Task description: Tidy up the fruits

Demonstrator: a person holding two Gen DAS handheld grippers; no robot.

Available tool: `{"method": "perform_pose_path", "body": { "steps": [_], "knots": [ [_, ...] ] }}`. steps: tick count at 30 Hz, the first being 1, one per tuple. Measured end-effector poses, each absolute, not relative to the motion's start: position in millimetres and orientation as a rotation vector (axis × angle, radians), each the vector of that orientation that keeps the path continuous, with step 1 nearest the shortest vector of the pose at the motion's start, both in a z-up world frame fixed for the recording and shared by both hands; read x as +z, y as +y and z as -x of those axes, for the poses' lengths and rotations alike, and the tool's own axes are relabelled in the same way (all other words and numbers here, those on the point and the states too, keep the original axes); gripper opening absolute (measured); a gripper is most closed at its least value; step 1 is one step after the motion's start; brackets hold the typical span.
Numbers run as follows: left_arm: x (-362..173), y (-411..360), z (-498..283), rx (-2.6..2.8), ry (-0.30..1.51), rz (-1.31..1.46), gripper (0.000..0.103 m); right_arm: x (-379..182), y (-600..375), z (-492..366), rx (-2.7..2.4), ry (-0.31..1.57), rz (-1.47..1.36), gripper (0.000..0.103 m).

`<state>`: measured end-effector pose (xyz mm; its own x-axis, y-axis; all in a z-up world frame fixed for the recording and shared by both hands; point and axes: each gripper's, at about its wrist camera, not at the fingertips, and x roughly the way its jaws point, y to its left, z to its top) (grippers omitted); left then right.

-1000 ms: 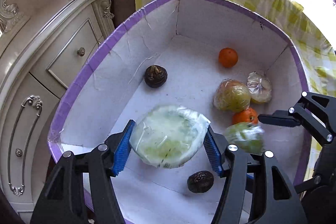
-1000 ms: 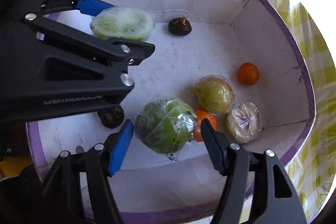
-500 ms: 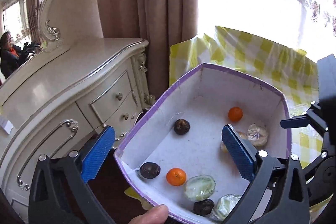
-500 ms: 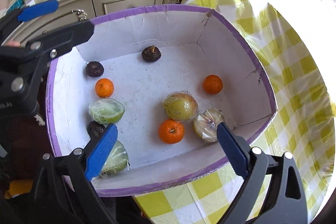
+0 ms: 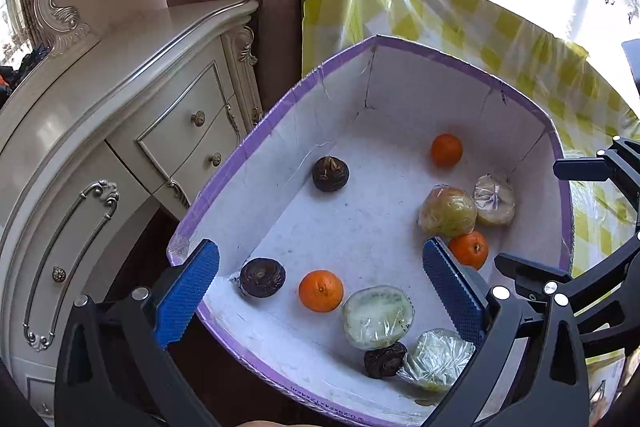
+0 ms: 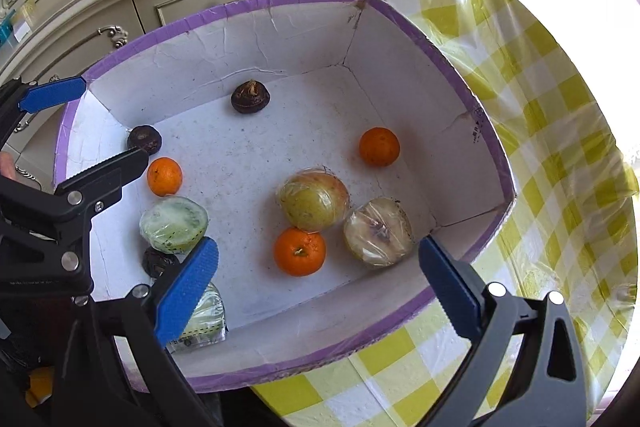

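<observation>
Two hand-held grippers, left (image 5: 320,297) and right (image 6: 318,287), hang wide open and empty above the box (image 6: 472,95); the near orange (image 6: 299,251) lies just beyond the right one, nearer it.

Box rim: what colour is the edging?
Purple, running round the top of the white box; clearest in the right wrist view.
</observation>
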<state>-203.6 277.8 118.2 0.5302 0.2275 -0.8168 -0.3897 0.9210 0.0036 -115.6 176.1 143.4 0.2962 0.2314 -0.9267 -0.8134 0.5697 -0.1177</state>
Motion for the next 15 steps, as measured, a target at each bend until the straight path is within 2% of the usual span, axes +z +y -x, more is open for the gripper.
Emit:
{"method": "perform_pose_path", "body": {
  "steps": [15],
  "knots": [
    [99.9, 290.9, 196.9, 0.394, 1.005, 0.214, 0.099, 128.5, 181.7, 120.9, 0.762, 1.065, 0.71, 0.101]
  ]
}}
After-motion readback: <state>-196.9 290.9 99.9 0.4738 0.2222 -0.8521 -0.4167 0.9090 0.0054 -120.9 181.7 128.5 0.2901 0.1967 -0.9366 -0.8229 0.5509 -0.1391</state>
